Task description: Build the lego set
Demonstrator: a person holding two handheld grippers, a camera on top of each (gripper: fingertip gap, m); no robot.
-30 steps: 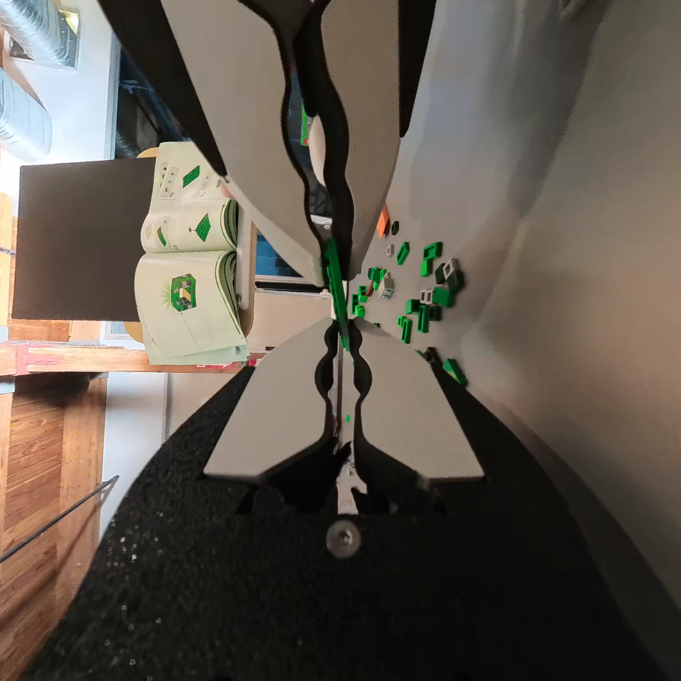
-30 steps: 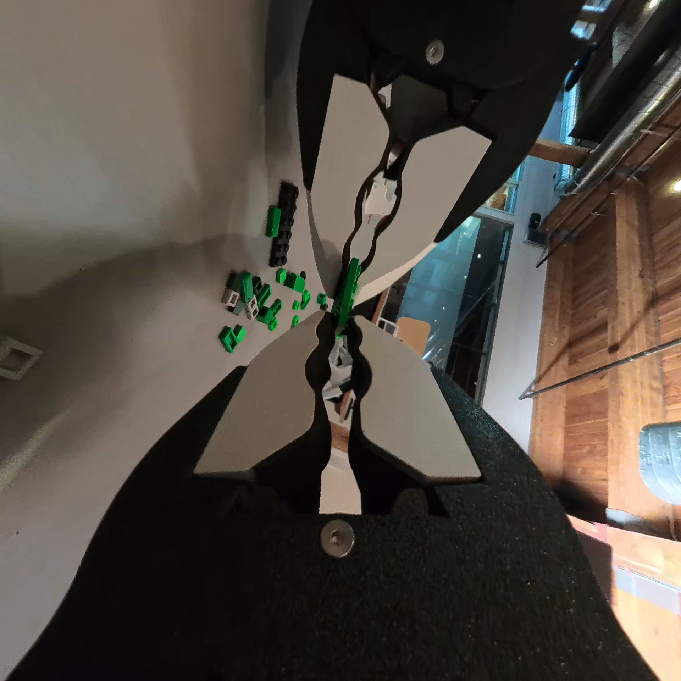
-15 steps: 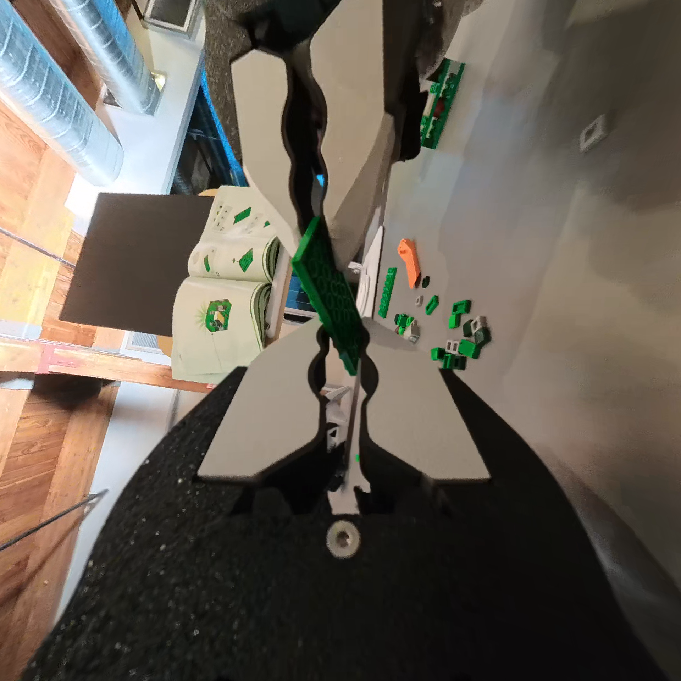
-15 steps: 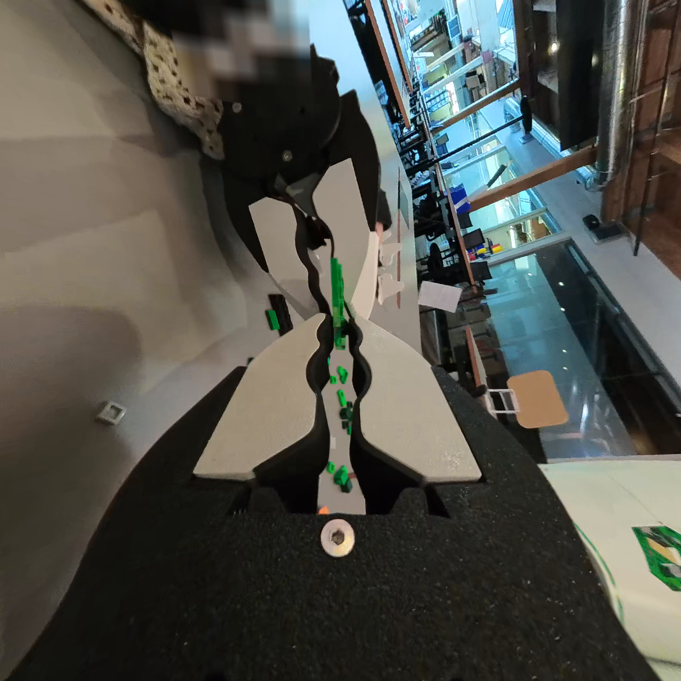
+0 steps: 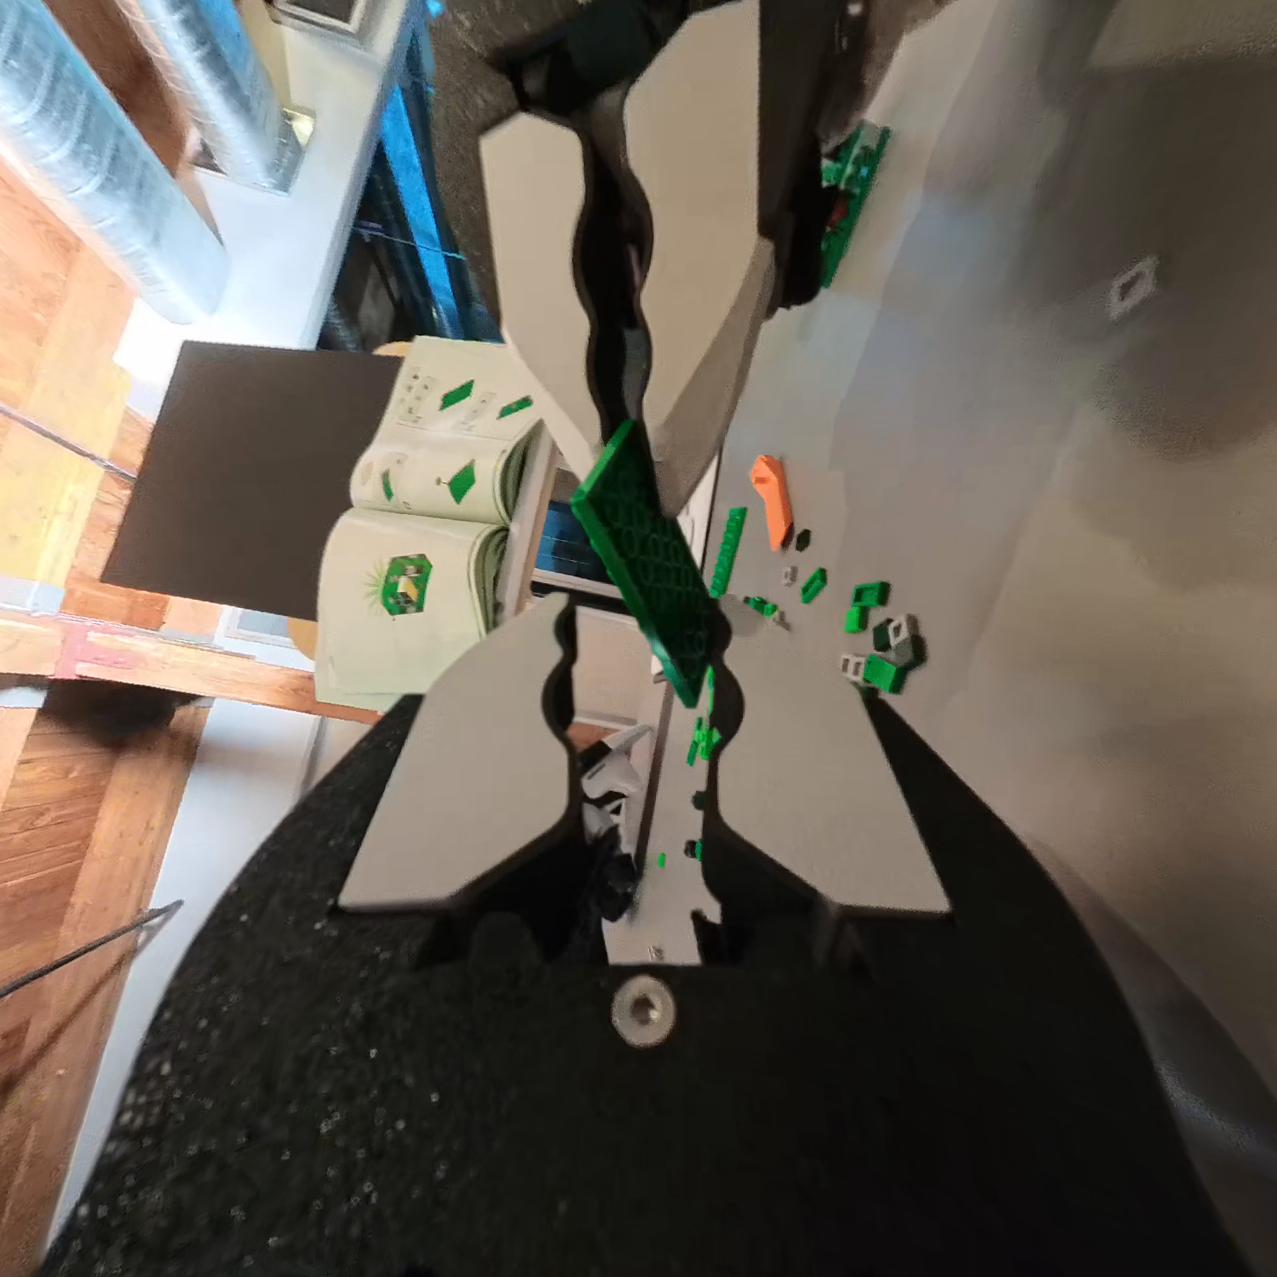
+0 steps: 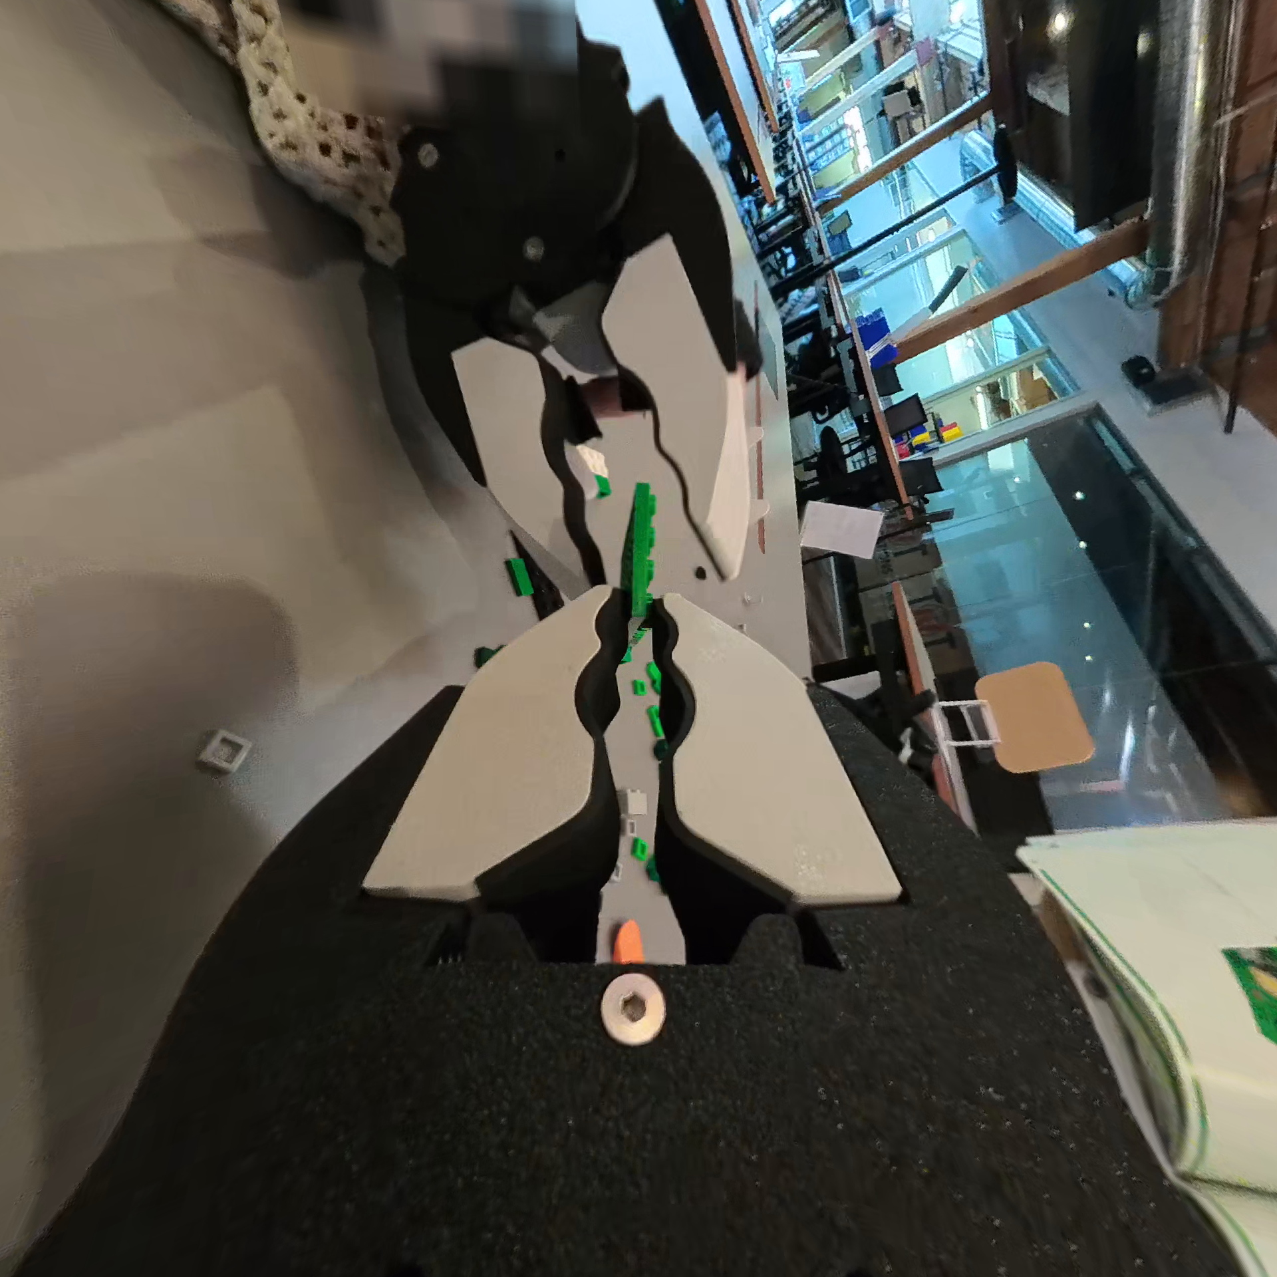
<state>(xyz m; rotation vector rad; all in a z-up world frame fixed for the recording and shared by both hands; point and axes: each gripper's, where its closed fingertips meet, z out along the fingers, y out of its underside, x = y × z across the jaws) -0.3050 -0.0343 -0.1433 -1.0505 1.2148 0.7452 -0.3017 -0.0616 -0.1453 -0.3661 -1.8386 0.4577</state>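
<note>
Green plate (image 5: pixel 646 563) is held in mid-air between both grippers, underside toward the left wrist camera, long axis running from the left gripper (image 5: pixel 642 646) up-left to the right gripper (image 5: pixel 632 428). Left jaws stand apart, plate end against the right-hand finger; cannot tell if it's pinched. Right gripper (image 6: pixel 639 608) is clamped on the plate's edge (image 6: pixel 639 546). Beyond: loose green pieces (image 5: pixel 874 632), orange piece (image 5: pixel 774 497) on the grey table (image 5: pixel 1036 553), then the open instruction booklet (image 5: pixel 414 539); its print isn't legible.

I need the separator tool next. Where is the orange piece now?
In the left wrist view the orange piece lies on the grey table, right of the held green plate, above the scattered small green bricks.
</note>
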